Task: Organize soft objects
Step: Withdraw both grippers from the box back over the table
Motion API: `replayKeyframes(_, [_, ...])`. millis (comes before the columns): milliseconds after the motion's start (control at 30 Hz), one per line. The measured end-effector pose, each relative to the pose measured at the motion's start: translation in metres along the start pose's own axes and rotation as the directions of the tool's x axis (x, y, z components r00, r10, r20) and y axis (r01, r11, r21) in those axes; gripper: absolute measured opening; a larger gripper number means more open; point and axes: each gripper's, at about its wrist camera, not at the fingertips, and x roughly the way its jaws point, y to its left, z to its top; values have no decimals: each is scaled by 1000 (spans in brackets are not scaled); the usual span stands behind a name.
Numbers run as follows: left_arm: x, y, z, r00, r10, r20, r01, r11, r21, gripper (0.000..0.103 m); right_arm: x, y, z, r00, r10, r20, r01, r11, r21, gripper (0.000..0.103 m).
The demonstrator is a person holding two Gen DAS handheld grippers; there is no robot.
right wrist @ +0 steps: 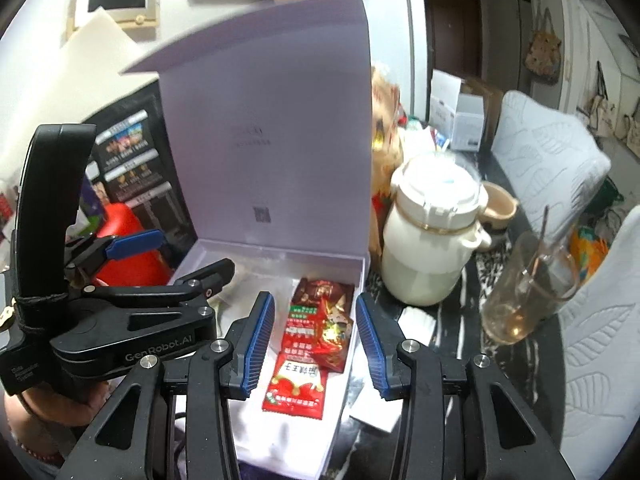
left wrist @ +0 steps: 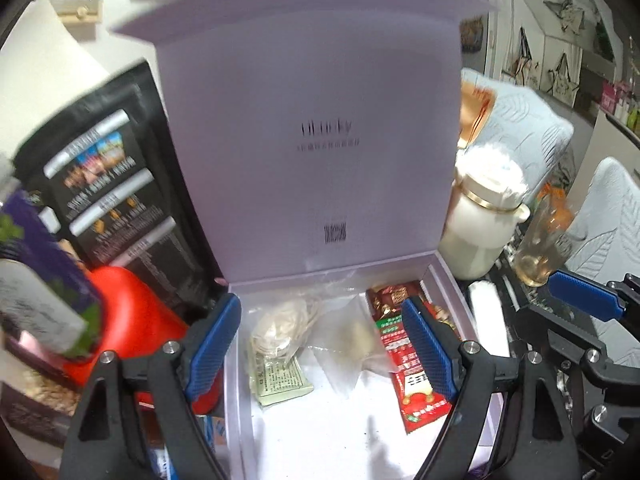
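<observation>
Lying inside the open lilac box [left wrist: 448,280], on its white lining: a long red sachet [right wrist: 298,376] along the right wall, a small crinkled red packet [right wrist: 332,330] overlapping it, a clear bag of pale coiled stuff [left wrist: 280,328] toward the left, a greenish printed pouch [left wrist: 280,376] under that bag, another clear bag [left wrist: 356,336] in the middle. Standing upright behind them, the box lid [left wrist: 312,120], hinged at the far wall. Hovering over the box, the left gripper [left wrist: 324,344], jaws spread wide and gripping nothing, the packets showing through the gap. Hanging beside it over the red sachet, the right gripper [right wrist: 316,344], parted more narrowly and likewise empty, pads clear of the wrappers. Judging from this: dropping-off step apparently finished for these items, both claws released above the box. Calling next, probably, for finding another soft item outside the box, or for folding the lid down. Crowding the box outside: a black printed pouch [left wrist: 108,184] and a red container [left wrist: 132,320] to the left, a white lidded jar [right wrist: 428,236] and a glass cup [right wrist: 524,292] to the right, so needing care on any sideways reach.
</observation>
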Motion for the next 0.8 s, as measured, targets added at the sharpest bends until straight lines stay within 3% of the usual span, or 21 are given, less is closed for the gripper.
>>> replayKeyframes(300, [-75, 7, 8, 993, 6, 118, -4, 1000, -11, 83, -56, 11, 8, 995, -16, 96, 18, 1000, -23, 47])
replayKeyframes(600, [-138, 4, -2, 976, -11, 217, 10, 1000, 9, 84, -119, 27, 1, 980, -28, 197, 37, 998, -43, 61])
replayKeyframes(633, [-145, 5, -4, 973, -14, 229, 13, 1000, 8, 85, -126, 29, 0, 978, -29, 208, 39, 998, -45, 63])
replayKeyframes(700, [-159, 5, -6, 968, -16, 250, 15, 1000, 6, 102, -139, 33, -3, 972, -28, 231, 40, 998, -46, 66])
replayKeyframes(800, [-182, 5, -12, 956, -19, 293, 16, 1000, 13, 103, -160, 39, -9, 963, -28, 267, 41, 998, -44, 67])
